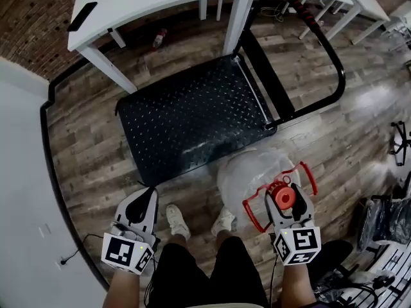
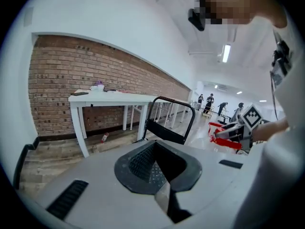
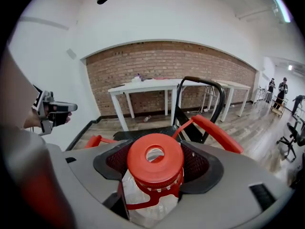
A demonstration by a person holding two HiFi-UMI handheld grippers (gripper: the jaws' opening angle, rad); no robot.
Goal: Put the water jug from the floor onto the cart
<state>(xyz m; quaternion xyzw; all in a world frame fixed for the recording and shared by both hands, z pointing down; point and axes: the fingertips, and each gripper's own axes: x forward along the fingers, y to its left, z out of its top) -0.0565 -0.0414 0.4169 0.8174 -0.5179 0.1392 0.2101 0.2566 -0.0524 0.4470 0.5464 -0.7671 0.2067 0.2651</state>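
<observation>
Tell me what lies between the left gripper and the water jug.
In the head view, the person's two white shoes stand between the left gripper and the water jug.

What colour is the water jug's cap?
Red. The cap on the water jug shows best in the right gripper view.

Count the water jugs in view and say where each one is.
1. The water jug is just off the cart's near edge, its red-capped neck clamped in the right gripper. Any others would be out of frame.
</observation>
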